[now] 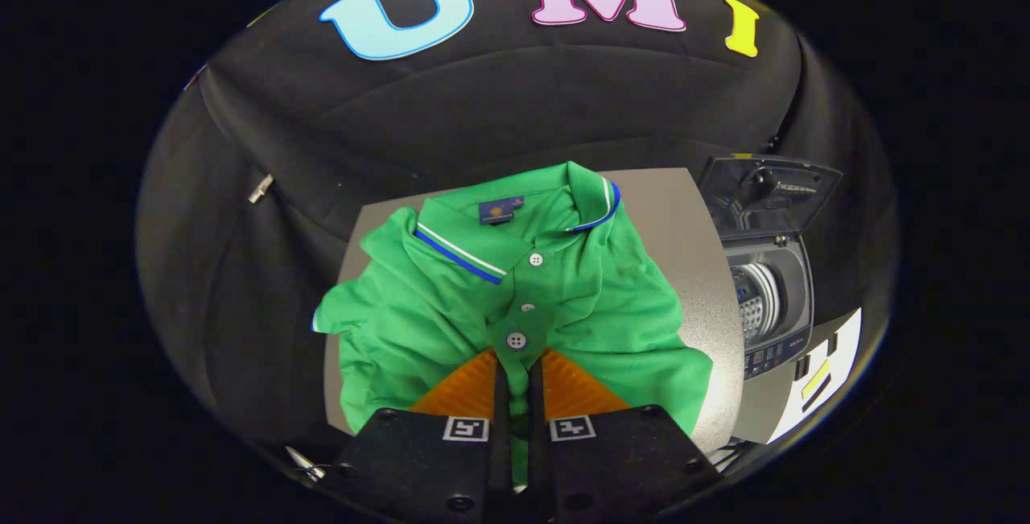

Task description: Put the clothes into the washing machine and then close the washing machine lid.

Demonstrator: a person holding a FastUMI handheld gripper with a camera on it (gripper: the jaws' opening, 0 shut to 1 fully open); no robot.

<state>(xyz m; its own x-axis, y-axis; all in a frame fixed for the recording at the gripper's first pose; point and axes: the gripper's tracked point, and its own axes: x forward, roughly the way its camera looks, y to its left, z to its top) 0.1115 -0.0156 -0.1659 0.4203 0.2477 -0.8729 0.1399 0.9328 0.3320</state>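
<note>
Gripper [517,363] over the near edge of the grey tabletop [684,210]. Fingers [467,387] nearly closed, pinching the button strip of the green polo shirt [451,307] between them; a fold of fabric runs down the narrow gap. Shirt lies crumpled on the tabletop, collar at 12 o'clock from the fingers, lowest button just ahead of the tips. Washing machine [768,307] stands beside the tabletop at about 2 o'clock, lid [764,194] raised, drum visible inside.
</note>
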